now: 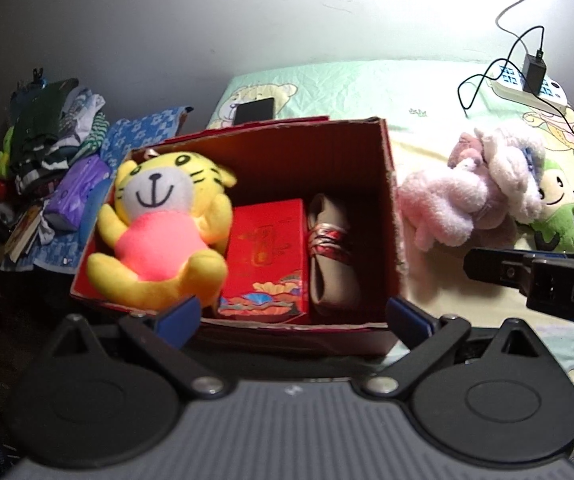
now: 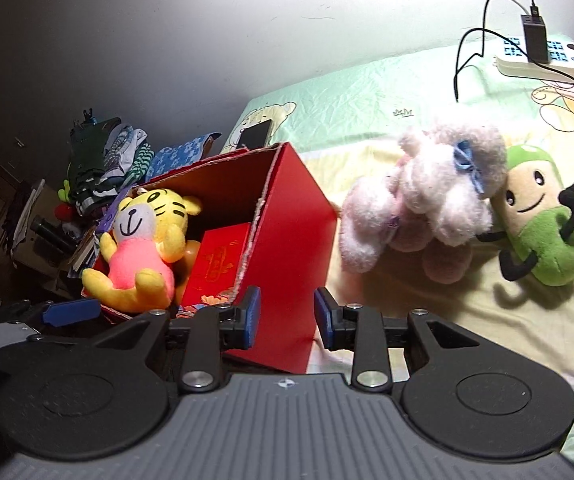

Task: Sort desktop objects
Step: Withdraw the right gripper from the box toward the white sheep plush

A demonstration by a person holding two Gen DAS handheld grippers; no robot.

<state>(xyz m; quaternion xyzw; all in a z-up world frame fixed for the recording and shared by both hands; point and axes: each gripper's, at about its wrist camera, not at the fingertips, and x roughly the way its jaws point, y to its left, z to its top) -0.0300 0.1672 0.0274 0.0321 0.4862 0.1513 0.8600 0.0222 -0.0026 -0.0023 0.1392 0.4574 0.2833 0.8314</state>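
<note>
Beige roll (image 1: 333,254), perhaps cloth, left-wrist-only.

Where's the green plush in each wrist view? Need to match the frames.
Left wrist: green plush at the far right edge, on the bedsheet, tucked behind the pink plush.
Right wrist: green plush at right of centre, lying beside the pink plush.
Shared landmark: the red cardboard box, left of both plushes in each view.
</note>
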